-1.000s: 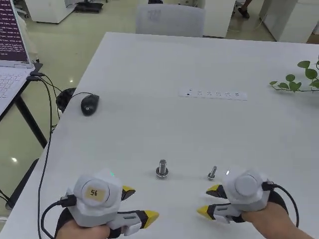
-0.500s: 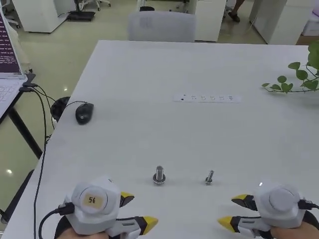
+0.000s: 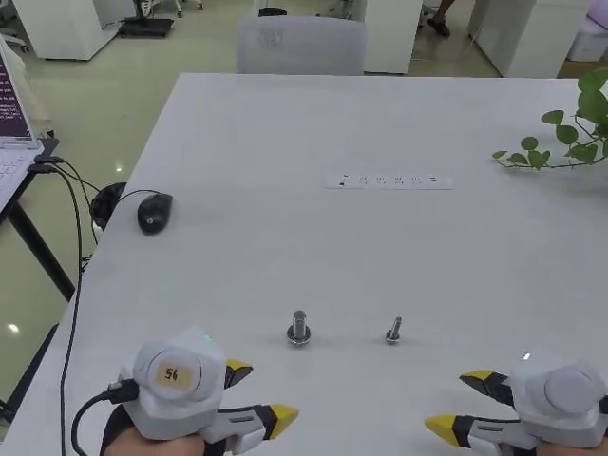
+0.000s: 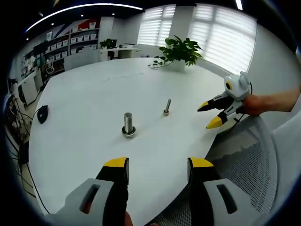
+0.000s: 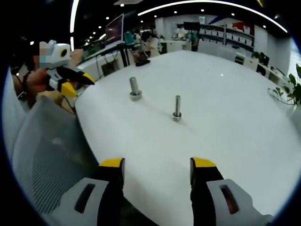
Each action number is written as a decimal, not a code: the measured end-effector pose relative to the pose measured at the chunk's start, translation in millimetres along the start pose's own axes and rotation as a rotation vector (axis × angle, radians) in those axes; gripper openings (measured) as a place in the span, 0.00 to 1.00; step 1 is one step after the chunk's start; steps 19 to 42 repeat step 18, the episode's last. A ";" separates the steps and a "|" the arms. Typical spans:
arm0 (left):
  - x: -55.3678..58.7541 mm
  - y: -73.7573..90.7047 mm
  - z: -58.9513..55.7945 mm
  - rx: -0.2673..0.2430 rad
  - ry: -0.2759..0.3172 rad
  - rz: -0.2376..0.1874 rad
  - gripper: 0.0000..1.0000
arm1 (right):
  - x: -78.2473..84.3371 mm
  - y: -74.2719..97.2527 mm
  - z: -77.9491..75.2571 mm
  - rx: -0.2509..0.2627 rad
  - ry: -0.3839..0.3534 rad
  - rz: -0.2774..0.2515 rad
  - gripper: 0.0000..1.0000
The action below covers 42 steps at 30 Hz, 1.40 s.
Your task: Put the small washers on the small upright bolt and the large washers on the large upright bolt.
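On white table [image 3: 285, 123]: thick metal bolt [image 3: 299, 328], slender bolt [image 3: 393, 331].

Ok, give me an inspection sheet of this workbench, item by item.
Surface: white table, clean.
Job's things: large bolt and small bolt upright, side by side, apart.
Clutter: mouse, power strip, plant at far right.
Grippers: left gripper and right gripper at near edge, jaws open, empty.
Cables: mouse cable; gripper cable trailing from left gripper.
Surroundings: chair beyond table, laptop on side desk.
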<state>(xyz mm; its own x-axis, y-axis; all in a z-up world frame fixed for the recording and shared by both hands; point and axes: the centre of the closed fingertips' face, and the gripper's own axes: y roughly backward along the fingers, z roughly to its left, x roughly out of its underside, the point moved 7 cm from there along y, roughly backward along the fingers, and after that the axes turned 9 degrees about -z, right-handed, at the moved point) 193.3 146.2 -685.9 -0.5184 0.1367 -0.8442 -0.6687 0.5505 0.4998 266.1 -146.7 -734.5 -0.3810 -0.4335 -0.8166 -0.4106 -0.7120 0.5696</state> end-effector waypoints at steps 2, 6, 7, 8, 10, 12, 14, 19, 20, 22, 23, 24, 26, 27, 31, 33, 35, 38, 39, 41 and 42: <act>1.0 0.2 0.1 -0.002 0.005 -0.003 0.49 | -3.1 2.6 0.4 0.014 0.007 -0.001 0.58; 2.1 0.2 -0.8 -0.001 0.014 -0.006 0.49 | -6.4 5.0 2.3 0.032 -0.015 -0.031 0.60; 2.2 -0.2 -1.0 0.001 0.013 -0.005 0.49 | -6.0 5.0 2.3 0.035 -0.015 -0.030 0.60; 2.1 -0.9 -1.4 0.005 0.011 -0.004 0.49 | -5.0 5.0 2.5 0.036 -0.019 -0.029 0.60; 1.0 -1.7 -2.3 0.010 0.008 -0.004 0.49 | -4.6 5.2 3.1 0.036 -0.022 -0.031 0.61; 0.0 -3.0 -1.9 0.012 0.007 -0.006 0.49 | -3.7 5.3 3.1 0.040 -0.021 -0.026 0.61; -1.2 -3.6 -1.7 0.014 0.008 -0.008 0.49 | -2.9 4.7 4.2 0.040 -0.022 -0.021 0.61; -1.9 -4.0 -2.0 0.017 0.005 -0.007 0.49 | -0.4 3.0 7.1 0.033 -0.021 -0.009 0.61; -1.9 -4.0 -2.0 0.017 0.005 -0.007 0.49 | -0.4 3.0 7.1 0.033 -0.021 -0.009 0.61; -1.9 -4.0 -2.0 0.017 0.005 -0.007 0.49 | -0.4 3.0 7.1 0.033 -0.021 -0.009 0.61; -1.9 -4.0 -2.0 0.017 0.005 -0.007 0.49 | -0.4 3.0 7.1 0.033 -0.021 -0.009 0.61; -1.9 -4.0 -2.0 0.017 0.005 -0.007 0.49 | -0.4 3.0 7.1 0.033 -0.021 -0.009 0.61; -1.9 -4.0 -2.0 0.017 0.005 -0.007 0.49 | -0.4 3.0 7.1 0.033 -0.021 -0.009 0.61; -1.9 -4.0 -2.0 0.017 0.005 -0.007 0.49 | -0.4 3.0 7.1 0.033 -0.021 -0.009 0.61; -1.9 -4.0 -2.0 0.017 0.005 -0.007 0.49 | -0.4 3.0 7.1 0.033 -0.021 -0.009 0.61; -1.9 -4.0 -2.0 0.017 0.005 -0.007 0.49 | -0.4 3.0 7.1 0.033 -0.021 -0.009 0.61; -1.9 -4.0 -2.0 0.017 0.005 -0.007 0.49 | -0.4 3.0 7.1 0.033 -0.021 -0.009 0.61; -1.9 -4.0 -2.0 0.017 0.005 -0.007 0.49 | -0.4 3.0 7.1 0.033 -0.021 -0.009 0.61; -1.9 -4.0 -2.0 0.017 0.005 -0.007 0.49 | -0.4 3.0 7.1 0.033 -0.021 -0.009 0.61; -1.9 -4.0 -2.0 0.017 0.005 -0.007 0.49 | -0.4 3.0 7.1 0.033 -0.021 -0.009 0.61; -1.9 -4.0 -2.0 0.017 0.005 -0.007 0.49 | -0.4 3.0 7.1 0.033 -0.021 -0.009 0.61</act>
